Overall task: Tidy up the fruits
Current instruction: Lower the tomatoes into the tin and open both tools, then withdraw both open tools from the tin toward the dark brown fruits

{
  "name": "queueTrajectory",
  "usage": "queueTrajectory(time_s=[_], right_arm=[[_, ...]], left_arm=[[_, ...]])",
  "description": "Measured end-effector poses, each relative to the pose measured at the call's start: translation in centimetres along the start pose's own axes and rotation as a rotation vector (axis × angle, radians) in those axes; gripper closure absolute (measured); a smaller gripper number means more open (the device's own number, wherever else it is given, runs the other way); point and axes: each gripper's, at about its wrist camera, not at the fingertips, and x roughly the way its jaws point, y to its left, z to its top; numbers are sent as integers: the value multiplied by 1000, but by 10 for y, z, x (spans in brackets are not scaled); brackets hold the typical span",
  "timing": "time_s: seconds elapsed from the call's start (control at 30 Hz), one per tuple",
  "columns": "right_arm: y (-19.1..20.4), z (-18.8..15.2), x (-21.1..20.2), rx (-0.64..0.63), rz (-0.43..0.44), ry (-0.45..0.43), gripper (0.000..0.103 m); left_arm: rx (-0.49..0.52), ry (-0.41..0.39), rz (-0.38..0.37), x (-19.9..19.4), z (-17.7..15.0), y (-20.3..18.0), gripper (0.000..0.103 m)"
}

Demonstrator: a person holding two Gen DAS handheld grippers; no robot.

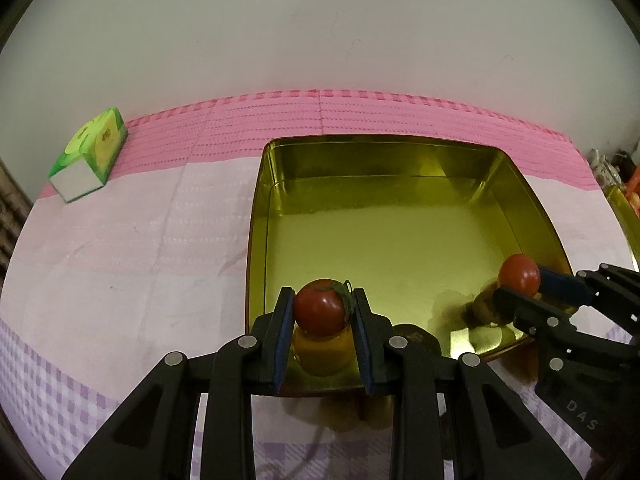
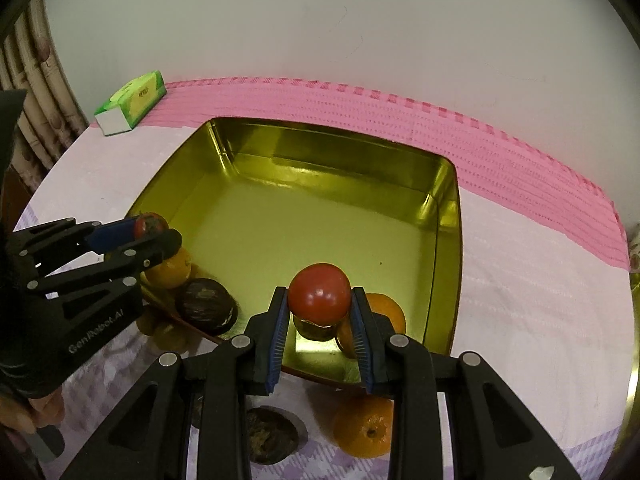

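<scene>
My left gripper (image 1: 320, 295) is shut on a red tomato (image 1: 320, 314) with a green stem, just over the near wall of the gold tray (image 1: 256, 220). At the right of this view my right gripper (image 1: 519, 282) is shut on a second red tomato (image 1: 520, 272) above the tray's near right corner. In the right wrist view the right gripper (image 2: 319, 295) pinches its tomato (image 2: 319, 292) over the tray (image 2: 456, 240). The left gripper (image 2: 158, 229) holds its tomato (image 2: 151, 222) at the left. An orange (image 2: 386, 310) and a dark round fruit (image 2: 206, 306) lie by the near wall.
Another orange (image 2: 364, 426) and a dark fruit (image 2: 268, 436) rest on the checked cloth in front of the tray. A green tissue box (image 1: 90, 152) stands at the back left. A second gold rim (image 2: 634, 340) shows at the far right. A white wall rises behind the table.
</scene>
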Motion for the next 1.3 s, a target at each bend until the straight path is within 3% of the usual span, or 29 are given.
queueTrajectory(time_s=[0.57,1.3], right_arm=[[5,-8,-1,-2,-10,-16,74],[1,-15,-20,34,-2,-41,70]], left_arm=[[-19,17,-35,10,-5,0,73],[-18,18,-24,1,-7,-6,73]])
